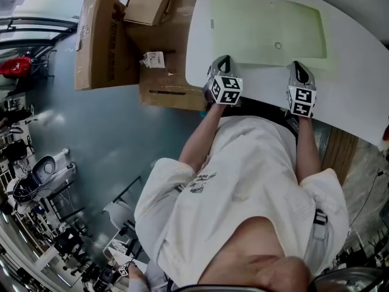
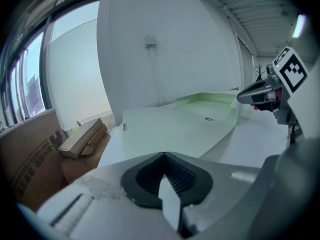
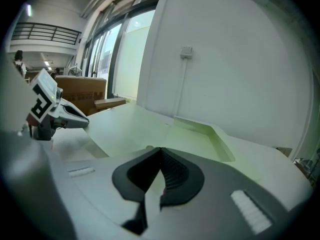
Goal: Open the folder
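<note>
Judging from the head view, nothing of the task had been done: the folder lay flat and closed on the white table, its flap apparently held down by a small round snap near the middle. The left gripper and the right gripper sat side by side at the table's near edge, just short of the folder's near side, neither visibly touching it. Cardboard boxes stood on the floor off to the left.

The left gripper view showed that gripper's jaws pressed together at the tips with nothing between them. The folder stretched ahead as a pale green, slightly see-through sheet, smooth, with its far part a deeper green and a little raised.

The right gripper view showed the same of its own jaws: clenched and empty. The folder lay directly in front, its darker panel ending in a shallow lip at the far right.

What was left, then, was the whole job: reaching the flap, freeing the snap and lifting the cover.
</note>
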The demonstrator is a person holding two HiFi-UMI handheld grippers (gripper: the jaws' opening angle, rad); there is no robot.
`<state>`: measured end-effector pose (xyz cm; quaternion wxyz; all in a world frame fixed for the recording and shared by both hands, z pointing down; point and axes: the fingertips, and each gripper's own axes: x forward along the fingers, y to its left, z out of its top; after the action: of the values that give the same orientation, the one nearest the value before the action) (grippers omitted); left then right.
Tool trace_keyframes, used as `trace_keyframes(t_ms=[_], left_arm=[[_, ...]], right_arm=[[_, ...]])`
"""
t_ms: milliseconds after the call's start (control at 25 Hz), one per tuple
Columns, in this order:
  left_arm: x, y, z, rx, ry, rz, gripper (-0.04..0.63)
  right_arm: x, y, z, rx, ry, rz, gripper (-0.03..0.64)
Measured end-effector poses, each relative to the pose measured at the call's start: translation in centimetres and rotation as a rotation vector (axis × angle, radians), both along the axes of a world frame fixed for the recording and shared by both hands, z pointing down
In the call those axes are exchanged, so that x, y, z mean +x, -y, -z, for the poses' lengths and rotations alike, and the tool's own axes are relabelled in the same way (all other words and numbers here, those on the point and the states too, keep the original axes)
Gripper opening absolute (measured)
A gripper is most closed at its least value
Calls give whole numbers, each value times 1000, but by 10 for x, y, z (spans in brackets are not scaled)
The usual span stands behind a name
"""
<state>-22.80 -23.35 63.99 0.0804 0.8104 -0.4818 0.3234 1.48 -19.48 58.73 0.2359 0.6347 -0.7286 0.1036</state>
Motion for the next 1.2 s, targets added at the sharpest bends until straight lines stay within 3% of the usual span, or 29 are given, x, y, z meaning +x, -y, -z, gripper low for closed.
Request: trace_keyframes(t_ms=[600,1200], left_arm=[[15,-2,55,117,-83,-13,0],[41,-8,105,212,-186,-58,0]], right_arm=[[-10,-3,28,40,8,28,2],[-9,1,81,160,20,23,2]])
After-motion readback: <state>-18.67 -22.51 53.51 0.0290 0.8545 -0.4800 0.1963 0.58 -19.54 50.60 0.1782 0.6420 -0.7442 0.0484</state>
